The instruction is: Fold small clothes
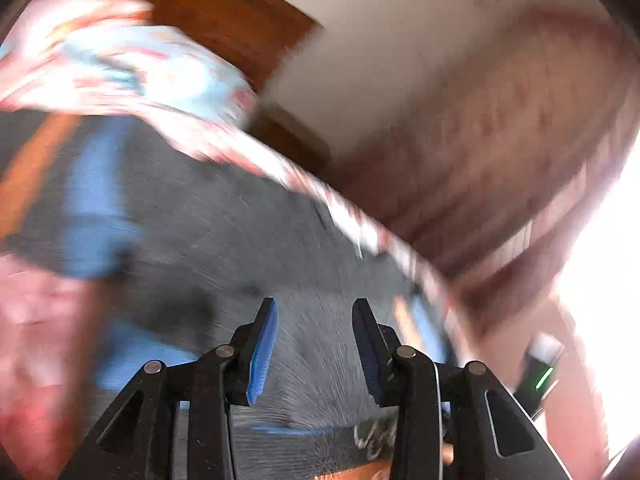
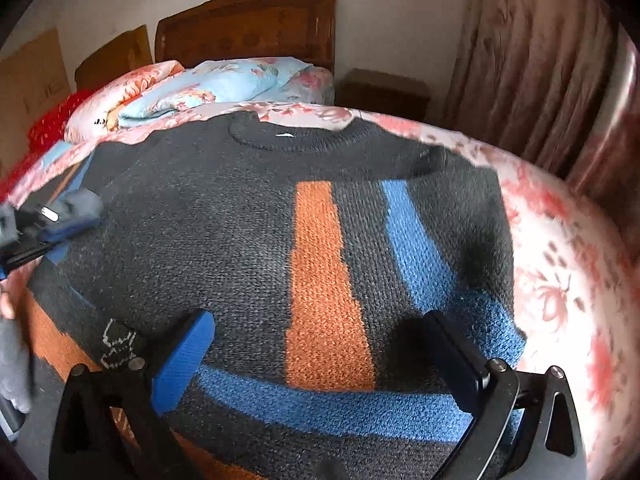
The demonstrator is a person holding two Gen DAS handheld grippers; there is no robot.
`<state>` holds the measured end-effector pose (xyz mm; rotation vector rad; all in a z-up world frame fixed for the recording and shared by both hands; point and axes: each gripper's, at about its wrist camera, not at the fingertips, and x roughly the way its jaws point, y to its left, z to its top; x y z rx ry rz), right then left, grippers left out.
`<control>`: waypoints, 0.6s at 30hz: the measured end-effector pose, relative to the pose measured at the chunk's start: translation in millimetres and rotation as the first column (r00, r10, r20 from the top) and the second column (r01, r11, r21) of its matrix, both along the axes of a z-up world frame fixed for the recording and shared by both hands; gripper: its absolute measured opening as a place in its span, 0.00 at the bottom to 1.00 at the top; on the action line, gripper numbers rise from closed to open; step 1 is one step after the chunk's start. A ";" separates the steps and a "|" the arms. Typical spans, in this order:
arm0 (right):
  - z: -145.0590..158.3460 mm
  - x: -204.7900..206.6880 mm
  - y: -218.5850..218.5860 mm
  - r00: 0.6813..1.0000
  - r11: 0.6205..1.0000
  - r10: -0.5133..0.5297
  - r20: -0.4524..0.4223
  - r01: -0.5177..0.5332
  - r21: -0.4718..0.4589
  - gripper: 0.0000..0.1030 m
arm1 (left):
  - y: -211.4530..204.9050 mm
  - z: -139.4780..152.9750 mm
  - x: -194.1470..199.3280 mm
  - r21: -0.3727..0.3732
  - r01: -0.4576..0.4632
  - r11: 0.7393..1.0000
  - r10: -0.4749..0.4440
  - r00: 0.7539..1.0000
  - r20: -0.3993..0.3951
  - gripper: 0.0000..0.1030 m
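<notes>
A dark grey knit sweater (image 2: 240, 220) with orange and blue stripes lies spread flat on a floral bedsheet (image 2: 560, 280), collar at the far end. My right gripper (image 2: 320, 340) is open, just above the sweater's near part, with nothing between its blue pads. My left gripper (image 1: 316, 320) is open and empty above the sweater (image 1: 224, 232); this view is blurred by motion. In the right wrist view the left gripper (image 2: 60, 216) sits at the sweater's left edge, and I cannot tell there what it touches.
A folded floral quilt and pillow (image 2: 192, 88) lie at the bed's head before a wooden headboard (image 2: 248, 24). A brown curtain (image 2: 532, 64) hangs at the right. A small wooden cabinet (image 2: 384, 92) stands by the wall.
</notes>
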<state>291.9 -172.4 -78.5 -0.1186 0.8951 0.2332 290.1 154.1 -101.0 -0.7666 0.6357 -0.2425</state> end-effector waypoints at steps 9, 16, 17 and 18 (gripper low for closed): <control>-0.1 -3.8 2.0 1.000 1.000 -0.001 0.012 0.001 -0.001 1.00 | 164.8 -39.6 -80.9 -0.265 -0.560 0.785 0.533 0.828 -0.172 0.37; 1.2 -7.7 -3.2 1.000 1.000 -0.002 0.020 0.001 0.028 1.00 | 208.7 -54.6 -60.3 -0.270 -0.614 0.741 0.572 0.789 -0.223 0.15; 2.0 -8.7 -4.3 1.000 0.999 -0.003 0.024 0.002 0.036 1.00 | 208.4 -50.5 -58.3 -0.254 -0.622 0.741 0.584 0.783 -0.212 0.08; 3.1 -10.0 -5.8 1.000 0.999 -0.006 0.031 0.004 0.046 1.00 | 206.1 -43.6 -57.2 -0.244 -0.625 0.741 0.594 0.780 -0.194 0.08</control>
